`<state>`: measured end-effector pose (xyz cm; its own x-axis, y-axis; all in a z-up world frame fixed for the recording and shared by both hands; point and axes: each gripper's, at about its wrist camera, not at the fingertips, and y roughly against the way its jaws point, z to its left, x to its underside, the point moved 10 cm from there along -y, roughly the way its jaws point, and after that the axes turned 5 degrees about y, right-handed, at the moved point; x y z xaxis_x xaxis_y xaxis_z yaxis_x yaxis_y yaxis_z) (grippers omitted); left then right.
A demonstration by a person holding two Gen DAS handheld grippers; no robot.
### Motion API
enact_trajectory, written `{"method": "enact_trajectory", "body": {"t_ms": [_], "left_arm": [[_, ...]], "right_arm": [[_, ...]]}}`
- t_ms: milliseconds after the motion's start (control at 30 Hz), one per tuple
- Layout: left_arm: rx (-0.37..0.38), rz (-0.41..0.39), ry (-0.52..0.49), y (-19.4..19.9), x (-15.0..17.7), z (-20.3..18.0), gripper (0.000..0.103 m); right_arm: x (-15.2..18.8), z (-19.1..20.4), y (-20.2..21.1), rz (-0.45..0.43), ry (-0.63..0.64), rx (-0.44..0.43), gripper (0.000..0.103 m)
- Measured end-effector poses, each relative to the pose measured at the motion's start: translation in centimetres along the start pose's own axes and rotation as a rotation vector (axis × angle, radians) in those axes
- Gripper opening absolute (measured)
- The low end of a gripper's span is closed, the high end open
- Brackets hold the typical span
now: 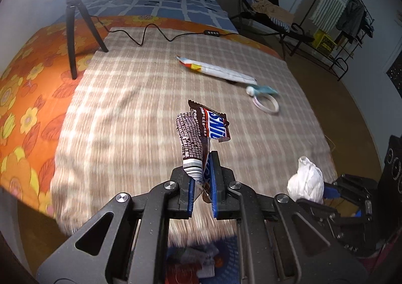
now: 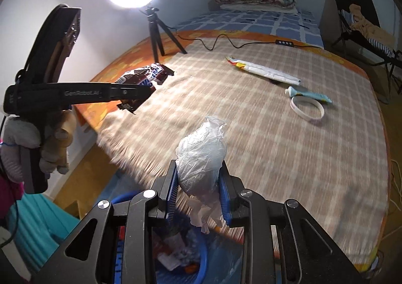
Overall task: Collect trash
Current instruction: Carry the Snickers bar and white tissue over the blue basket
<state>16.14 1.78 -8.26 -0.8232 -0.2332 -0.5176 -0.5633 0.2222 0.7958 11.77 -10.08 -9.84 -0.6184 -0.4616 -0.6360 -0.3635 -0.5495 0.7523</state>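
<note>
The fingers (image 1: 192, 193) of the left gripper (image 1: 202, 183) clamp a candy wrapper (image 1: 201, 130) and the right gripper (image 2: 198, 183) a crumpled plastic bag (image 2: 201, 153), likely awaiting release over the blue bin (image 2: 203, 258) below.

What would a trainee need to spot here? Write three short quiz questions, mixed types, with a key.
1. True or false: the left tool is shut on a chocolate bar wrapper.
2. What does the right tool hold? A) toothpaste tube B) crumpled white plastic bag C) white ring
3. Fill in: three items remain on the checked blanket: a long white wrapper, a toothpaste tube and a white ____.

Key: 1 true; 2 B; 3 ring.
</note>
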Motion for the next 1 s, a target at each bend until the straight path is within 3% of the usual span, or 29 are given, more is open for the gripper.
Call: {"method": "enact_trajectory", "body": {"t_ms": [433, 1000], "left_arm": [[0.017, 0.040, -0.018, 3.9, 10.1, -1.4, 0.008], [0.020, 0.196, -0.006, 2.2, 21.6, -1.6, 0.008]], "right_arm": [[5.6, 4.7, 2.5, 0.033, 0.030, -0.040, 0.027], [11.7, 8.1, 1.0, 0.126, 0.045, -0.070, 0.027]]}}
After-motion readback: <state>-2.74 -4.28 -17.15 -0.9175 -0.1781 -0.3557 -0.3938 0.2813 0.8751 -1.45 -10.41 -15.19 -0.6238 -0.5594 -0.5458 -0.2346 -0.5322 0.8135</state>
